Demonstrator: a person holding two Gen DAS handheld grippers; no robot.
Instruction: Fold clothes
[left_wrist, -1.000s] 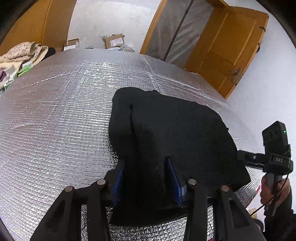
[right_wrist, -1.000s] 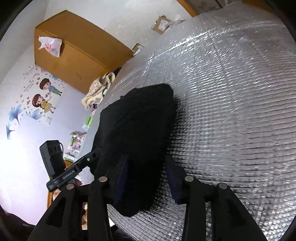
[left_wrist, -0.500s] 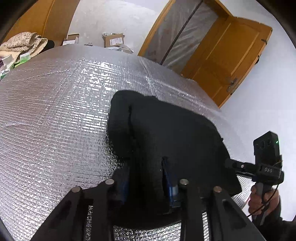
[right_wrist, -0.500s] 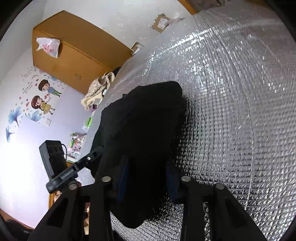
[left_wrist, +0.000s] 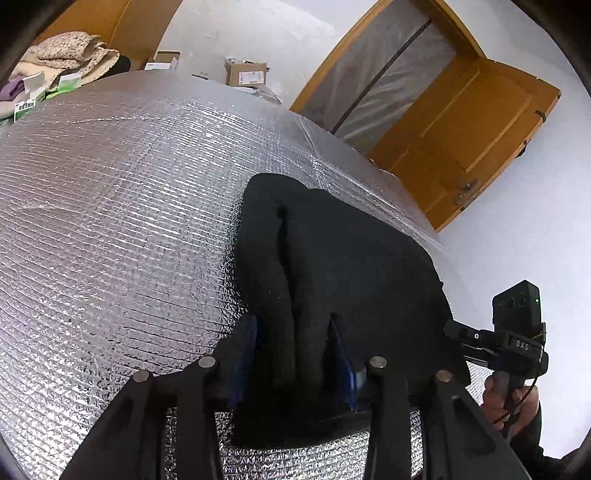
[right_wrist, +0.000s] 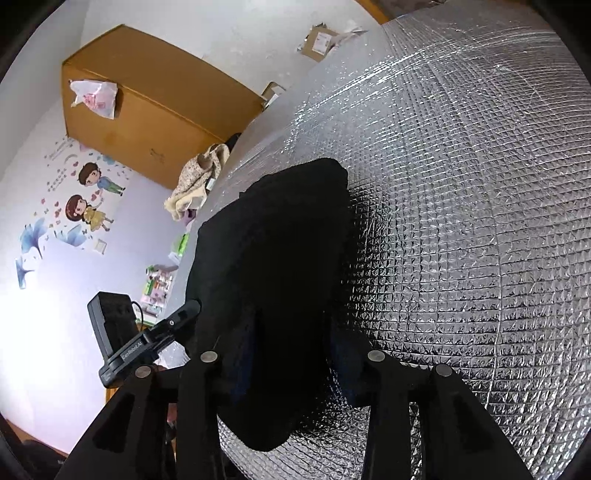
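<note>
A silver foil-covered desk (left_wrist: 110, 221) carried a folded black garment (left_wrist: 351, 266) near its front edge. Left tongs (left_wrist: 295, 354), just reopening, straddled its thick fold; right tongs (right_wrist: 291, 354) likewise, grip unclear.

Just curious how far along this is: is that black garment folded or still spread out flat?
Folded. The black garment lies as a compact, thick bundle on the silver mat, with a rolled layer and crease along its left side.

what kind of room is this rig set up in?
Probably a room in a home, set up for recording. Signs: cartoon wall stickers, a wooden door, and cardboard boxes on the floor. The black garment lies on a surface covered in silver foil sheeting.
</note>
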